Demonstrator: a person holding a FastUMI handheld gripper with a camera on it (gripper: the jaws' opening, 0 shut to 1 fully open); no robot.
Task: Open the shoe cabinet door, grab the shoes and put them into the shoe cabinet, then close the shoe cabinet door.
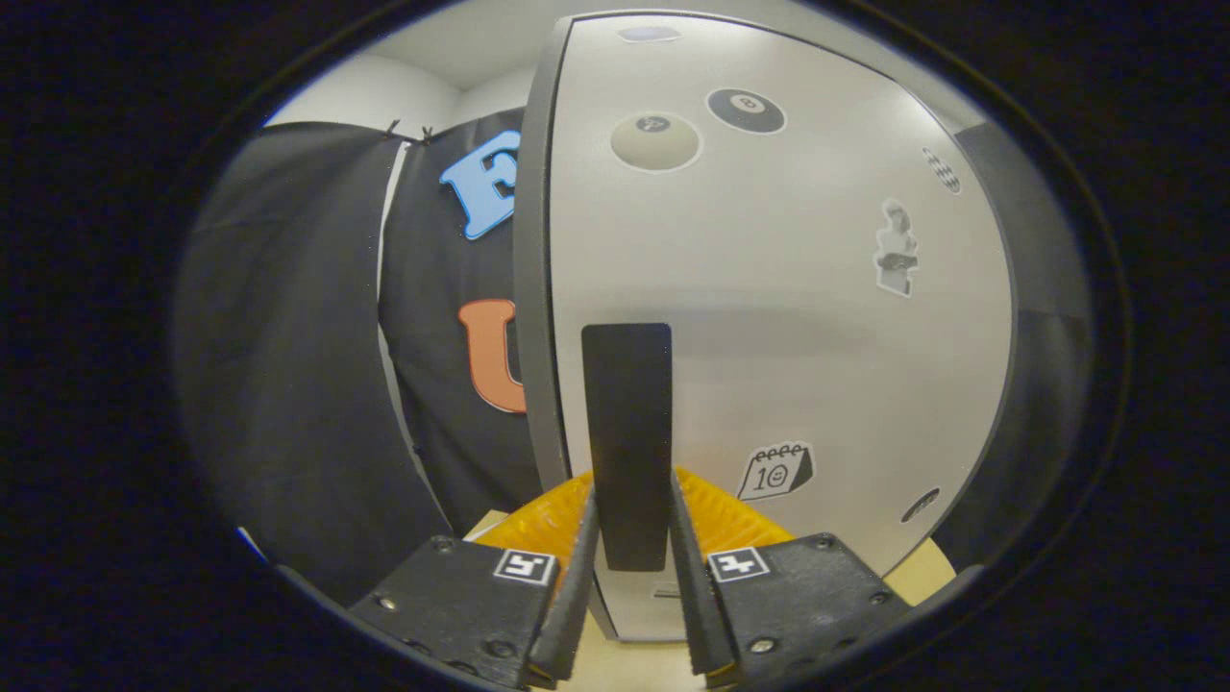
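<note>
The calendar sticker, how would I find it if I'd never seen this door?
Find the big pale cabinet door. A tall black handle sits low on it, with the tool closing around it. The calendar sticker is just right of that handle, the one sticker showing a number ten.

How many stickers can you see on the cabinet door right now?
7 on the cabinet door: three along the top, two down its right side, two low right of the black handle, which the gripper grips. More may be hidden.
</note>
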